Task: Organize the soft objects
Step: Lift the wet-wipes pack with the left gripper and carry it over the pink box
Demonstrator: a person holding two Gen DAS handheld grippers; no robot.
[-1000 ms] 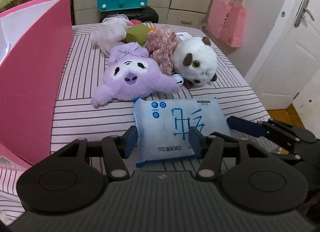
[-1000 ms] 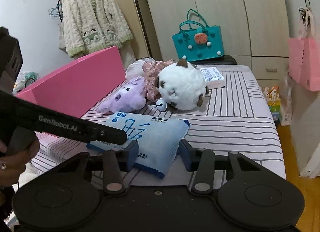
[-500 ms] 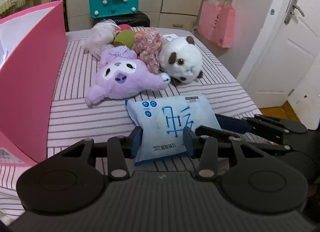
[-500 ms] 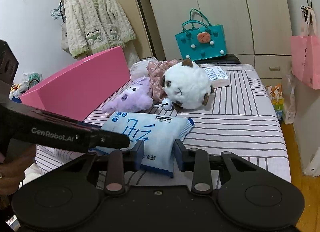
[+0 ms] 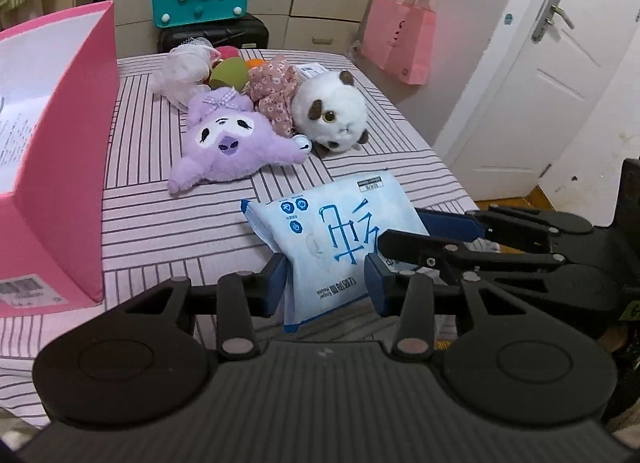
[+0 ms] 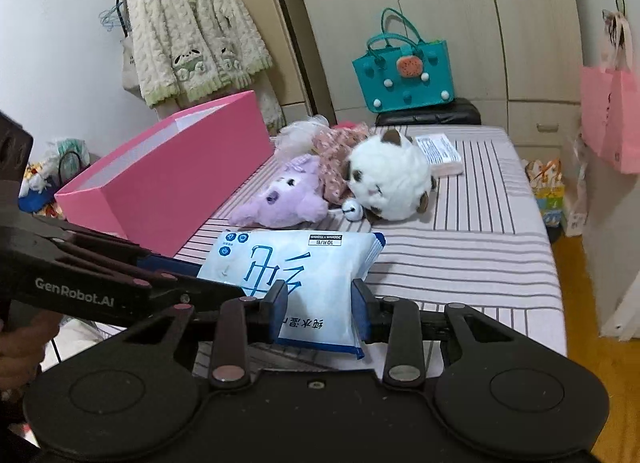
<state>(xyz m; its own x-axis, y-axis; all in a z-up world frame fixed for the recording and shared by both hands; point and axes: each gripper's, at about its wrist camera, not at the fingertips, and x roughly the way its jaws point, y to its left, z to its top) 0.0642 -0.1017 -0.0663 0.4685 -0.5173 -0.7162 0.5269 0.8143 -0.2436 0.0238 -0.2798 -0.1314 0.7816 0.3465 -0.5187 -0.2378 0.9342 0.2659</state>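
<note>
A light blue soft pack of wet wipes [image 5: 336,239] is lifted off the striped bed [image 5: 160,223], held from two sides. My left gripper [image 5: 326,283] is shut on its near edge. My right gripper [image 6: 318,305] is shut on the pack [image 6: 292,267] from the other side. Further back lie a purple plush [image 5: 230,143], a white round plush [image 5: 334,117], a floral cloth toy [image 5: 274,91] and a white mesh bundle [image 5: 182,69]. An open pink box [image 5: 60,167] stands at the left, also in the right wrist view [image 6: 172,179].
A green ball [image 5: 228,73] lies behind the plushes. A flat white packet [image 6: 438,151] lies at the bed's far side. A teal bag [image 6: 404,71] on a black case stands beyond the bed. A pink bag [image 5: 400,43] hangs near the door.
Both grippers have closed further onto the wipes pack and raised it off the bed; the left view has shifted back and to the right.
</note>
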